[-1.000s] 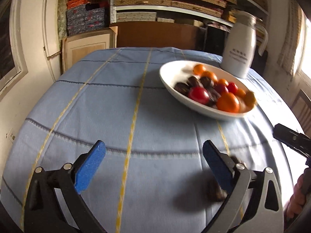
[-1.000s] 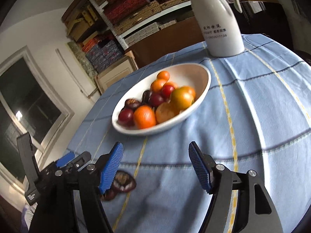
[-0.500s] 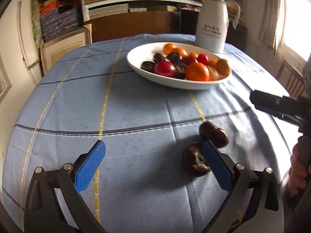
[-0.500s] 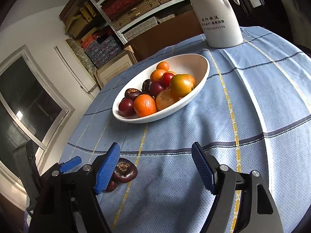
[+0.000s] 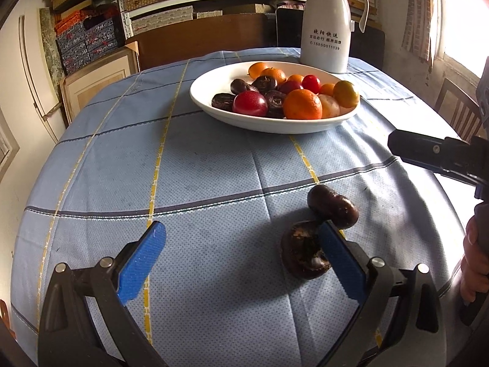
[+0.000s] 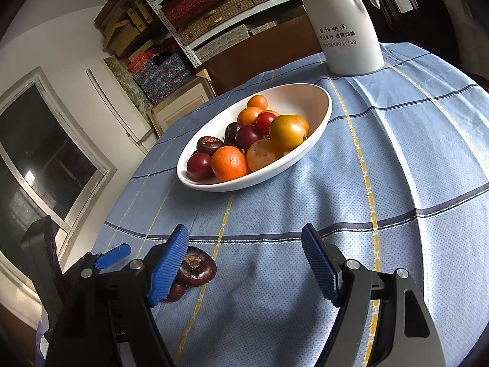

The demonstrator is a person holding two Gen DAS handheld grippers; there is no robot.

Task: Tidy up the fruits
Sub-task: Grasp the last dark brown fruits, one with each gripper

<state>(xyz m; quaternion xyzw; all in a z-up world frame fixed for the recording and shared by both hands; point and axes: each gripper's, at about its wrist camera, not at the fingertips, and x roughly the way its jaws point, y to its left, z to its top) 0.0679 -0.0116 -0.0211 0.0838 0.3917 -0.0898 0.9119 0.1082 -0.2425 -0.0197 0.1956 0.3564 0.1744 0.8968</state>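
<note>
Left wrist: left gripper (image 5: 241, 263) wide, empty; two dark fruits (image 5: 318, 232) on tablecloth (image 5: 198, 177), touching its right finger, well short of bowl (image 5: 214, 104). Right wrist: right gripper (image 6: 244, 263) wide, empty; a nudge could roll them.

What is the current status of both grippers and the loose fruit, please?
Left gripper open, empty. Right gripper open, empty. Two water chestnuts on the tablecloth, short of the fruit bowl. Path clear.
</note>
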